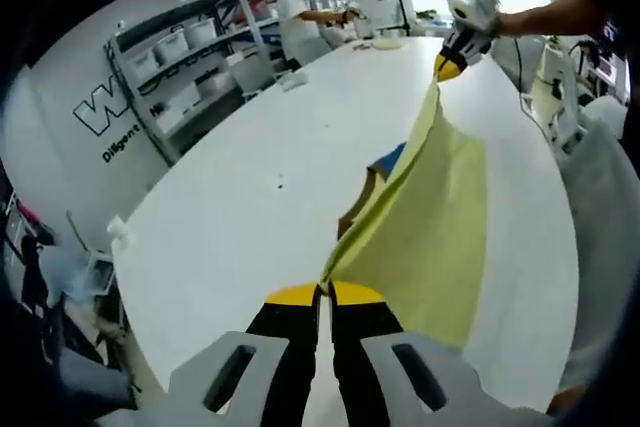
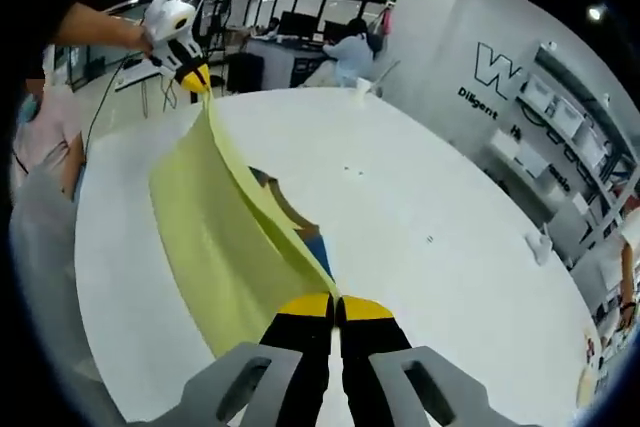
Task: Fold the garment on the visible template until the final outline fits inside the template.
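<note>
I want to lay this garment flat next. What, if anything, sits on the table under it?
Nothing visible blocks it. The yellow garment hangs between both grippers above the white table; beneath it, just a brown and blue piece, perhaps the template.

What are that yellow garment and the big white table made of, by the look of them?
The yellow garment looks like thin, matte woven or knit cloth: it hangs in soft folds between the two grippers. The white table looks like a hard, smooth laminate or painted board with a faint sheen; which one, I cannot tell.
</note>
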Available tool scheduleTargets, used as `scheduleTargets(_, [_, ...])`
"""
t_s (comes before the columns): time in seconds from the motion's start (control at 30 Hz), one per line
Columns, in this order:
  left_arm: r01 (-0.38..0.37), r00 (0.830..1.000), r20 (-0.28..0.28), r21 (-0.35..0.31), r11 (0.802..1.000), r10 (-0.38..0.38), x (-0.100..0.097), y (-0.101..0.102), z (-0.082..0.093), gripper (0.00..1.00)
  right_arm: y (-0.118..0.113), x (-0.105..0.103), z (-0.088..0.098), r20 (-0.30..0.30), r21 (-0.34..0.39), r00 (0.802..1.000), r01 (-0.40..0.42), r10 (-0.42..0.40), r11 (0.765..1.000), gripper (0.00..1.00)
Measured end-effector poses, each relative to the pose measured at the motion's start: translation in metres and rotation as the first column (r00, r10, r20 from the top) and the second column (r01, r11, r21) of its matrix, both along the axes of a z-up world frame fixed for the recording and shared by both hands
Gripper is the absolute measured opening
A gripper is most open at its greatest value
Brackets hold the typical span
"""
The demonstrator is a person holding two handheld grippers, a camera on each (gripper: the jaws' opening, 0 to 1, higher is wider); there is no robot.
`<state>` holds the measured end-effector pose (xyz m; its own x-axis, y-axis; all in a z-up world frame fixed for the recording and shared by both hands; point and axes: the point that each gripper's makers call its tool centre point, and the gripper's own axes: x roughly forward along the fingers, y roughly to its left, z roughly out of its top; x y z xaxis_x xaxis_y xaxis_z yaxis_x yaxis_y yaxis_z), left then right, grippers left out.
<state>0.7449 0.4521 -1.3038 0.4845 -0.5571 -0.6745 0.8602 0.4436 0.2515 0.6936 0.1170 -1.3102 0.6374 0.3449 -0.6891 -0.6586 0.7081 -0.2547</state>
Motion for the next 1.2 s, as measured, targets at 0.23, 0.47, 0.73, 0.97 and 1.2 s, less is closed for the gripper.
scheduleTargets(0.23, [-0.031, 0.999, -0.019, 0.006, 1.000, 0.031, 0.005, 0.001, -0.014, 0.06, -0.003, 0.013, -0.016, -0.042, 0.042, 0.998, 0.058, -0.056, 0.997, 0.00])
scheduleTargets(0.47, [-0.041, 0.999, -0.030, 0.016, 0.999, 0.041, 0.007, 0.002, -0.029, 0.06, -0.003, 0.023, -0.032, -0.069, 0.055, 0.994, 0.084, -0.080, 0.995, 0.00])
scheduleTargets(0.73, [-0.074, 0.996, -0.055, -0.007, 0.997, 0.074, 0.017, -0.001, -0.038, 0.06, -0.006, 0.027, -0.044, -0.082, 0.050, 0.992, 0.101, -0.097, 0.994, 0.00])
scheduleTargets(0.97, [-0.092, 0.994, -0.064, -0.003, 0.996, 0.092, 0.024, -0.002, -0.048, 0.06, -0.006, 0.036, -0.051, -0.081, 0.033, 0.992, 0.102, -0.099, 0.994, 0.00])
scheduleTargets(1.2, [-0.095, 0.993, -0.071, -0.005, 0.995, 0.095, 0.026, -0.001, -0.055, 0.06, -0.007, 0.042, -0.060, -0.090, 0.026, 0.991, 0.105, -0.102, 0.994, 0.00])
